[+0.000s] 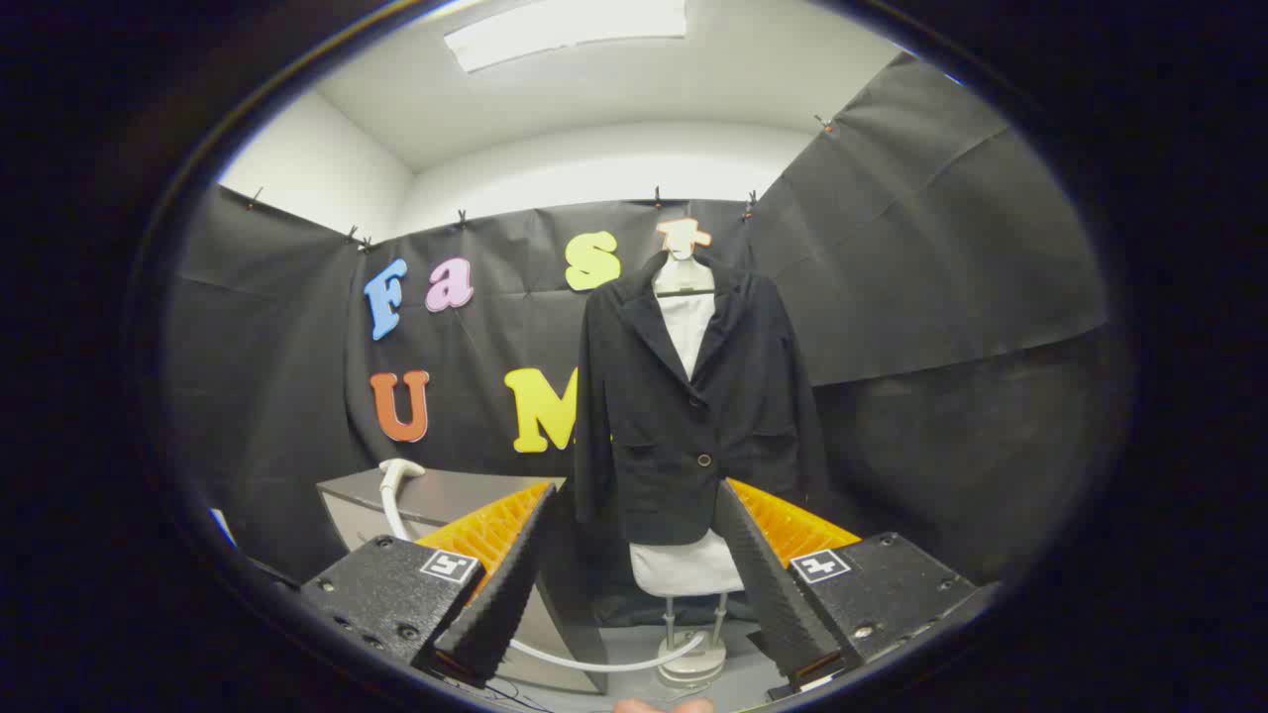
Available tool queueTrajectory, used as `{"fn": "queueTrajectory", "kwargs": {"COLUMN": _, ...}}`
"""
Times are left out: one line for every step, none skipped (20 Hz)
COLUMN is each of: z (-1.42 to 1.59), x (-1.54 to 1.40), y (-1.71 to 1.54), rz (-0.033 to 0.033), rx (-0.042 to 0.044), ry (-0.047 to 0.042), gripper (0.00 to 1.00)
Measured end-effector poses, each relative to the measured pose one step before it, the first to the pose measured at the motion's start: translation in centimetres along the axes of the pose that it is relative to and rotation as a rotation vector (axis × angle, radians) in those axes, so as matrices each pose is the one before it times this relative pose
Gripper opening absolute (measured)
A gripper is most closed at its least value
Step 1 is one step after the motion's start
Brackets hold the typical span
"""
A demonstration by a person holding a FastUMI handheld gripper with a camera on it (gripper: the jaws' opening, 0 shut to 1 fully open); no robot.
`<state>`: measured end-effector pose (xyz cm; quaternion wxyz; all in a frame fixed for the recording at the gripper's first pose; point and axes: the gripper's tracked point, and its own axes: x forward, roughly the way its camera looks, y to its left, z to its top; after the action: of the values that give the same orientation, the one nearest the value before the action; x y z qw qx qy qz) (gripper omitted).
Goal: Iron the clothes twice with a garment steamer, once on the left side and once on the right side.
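A black blazer (693, 406) hangs on a white mannequin stand (690, 665), straight ahead of me and beyond the fingers. The white steamer head (399, 471) rests on a grey table (475, 487) to the left of the blazer, and its white hose (614, 662) curves down along the floor toward the stand's base. My gripper (634, 564) is open, its fingers (500, 584) spread wide with nothing between them. The blazer's hem and the mannequin's white lower part show in the gap between the fingers.
Black cloth walls close in the booth behind and to the right of the blazer. The grey table stands at the left, near the left finger. A bit of a hand (662, 705) shows at the very bottom.
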<state>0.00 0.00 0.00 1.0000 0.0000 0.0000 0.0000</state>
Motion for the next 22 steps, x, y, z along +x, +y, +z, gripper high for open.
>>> {"fn": "queueTrajectory", "kwargs": {"z": -0.337, "x": -0.02, "y": -0.224, "rz": 0.0002, "rx": 0.00224, "ry": 0.01627, "gripper": 0.99}}
{"fn": "queueTrajectory", "kwargs": {"z": -0.288, "x": -0.046, "y": -0.224, "rz": -0.00272, "rx": 0.0014, "ry": 0.01624, "gripper": 0.99}}
{"fn": "queueTrajectory", "kwargs": {"z": -0.258, "x": -0.2, "y": -0.241, "rz": -0.00308, "rx": 0.00094, "ry": 0.01092, "gripper": 0.99}}
{"fn": "queueTrajectory", "kwargs": {"z": -0.06, "x": -0.081, "y": -0.248, "rz": -0.00318, "rx": 0.00008, "ry": 0.00665, "gripper": 0.99}}
{"fn": "queueTrajectory", "kwargs": {"z": -0.202, "x": 0.065, "y": -0.16, "rz": -0.00307, "rx": -0.00186, "ry": 0.00934, "gripper": 0.99}}
{"fn": "queueTrajectory", "kwargs": {"z": -0.18, "x": -0.037, "y": -0.2, "rz": -0.00228, "rx": -0.00213, "ry": 0.0096, "gripper": 0.99}}
{"fn": "queueTrajectory", "kwargs": {"z": -0.081, "x": 0.028, "y": -0.152, "rz": -0.00231, "rx": -0.00119, "ry": 0.00381, "gripper": 0.99}}
{"fn": "queueTrajectory", "kwargs": {"z": 0.043, "x": -0.091, "y": -0.187, "rz": -0.0031, "rx": -0.00254, "ry": 0.004, "gripper": 0.99}}
{"fn": "queueTrajectory", "kwargs": {"z": -0.079, "x": 0.005, "y": -0.069, "rz": -0.00168, "rx": -0.00399, "ry": 0.00216, "gripper": 0.99}}
{"fn": "queueTrajectory", "kwargs": {"z": 0.032, "x": -0.076, "y": -0.156, "rz": -0.00304, "rx": -0.00374, "ry": 0.00047, "gripper": 0.99}}
{"fn": "queueTrajectory", "kwargs": {"z": -0.155, "x": -0.073, "y": -0.03, "rz": 0.00085, "rx": -0.00363, "ry": 0.00208, "gripper": 0.99}}
{"fn": "queueTrajectory", "kwargs": {"z": -0.052, "x": 0.014, "y": -0.004, "rz": 0.00075, "rx": -0.00181, "ry": 0.0039, "gripper": 0.99}}
{"fn": "queueTrajectory", "kwargs": {"z": -0.253, "x": 0.015, "y": 0.044, "rz": 0.00446, "rx": -0.0006, "ry": 0.00487, "gripper": 0.99}}
{"fn": "queueTrajectory", "kwargs": {"z": -0.152, "x": 0.073, "y": 0.067, "rz": 0.00261, "rx": -0.00011, "ry": 0.004, "gripper": 0.99}}
{"fn": "queueTrajectory", "kwargs": {"z": -0.249, "x": 0.089, "y": 0.079, "rz": 0.00325, "rx": -0.00068, "ry": 0.00664, "gripper": 0.99}}
{"fn": "queueTrajectory", "kwargs": {"z": -0.244, "x": 0.048, "y": 0.074, "rz": 0.00451, "rx": -0.00079, "ry": 0.00693, "gripper": 0.99}}
{"fn": "queueTrajectory", "kwargs": {"z": -0.131, "x": 0.124, "y": 0.121, "rz": 0.00353, "rx": -0.00091, "ry": 0.00411, "gripper": 0.99}}
{"fn": "queueTrajectory", "kwargs": {"z": -0.071, "x": 0.137, "y": 0.164, "rz": 0.00523, "rx": -0.00028, "ry": 0.00302, "gripper": 0.99}}
{"fn": "queueTrajectory", "kwargs": {"z": -0.323, "x": 0.182, "y": 0.129, "rz": 0.00231, "rx": -0.00001, "ry": 0.00667, "gripper": 0.99}}
{"fn": "queueTrajectory", "kwargs": {"z": -0.168, "x": 0.246, "y": 0.312, "rz": 0.00683, "rx": 0.0018, "ry": 0.00543, "gripper": 0.99}}
{"fn": "queueTrajectory", "kwargs": {"z": -0.054, "x": 0.193, "y": 0.407, "rz": 0.0059, "rx": 0.00171, "ry": 0.00402, "gripper": 0.99}}
{"fn": "queueTrajectory", "kwargs": {"z": -0.046, "x": 0.25, "y": 0.518, "rz": 0.00979, "rx": 0.00071, "ry": 0.00214, "gripper": 0.99}}
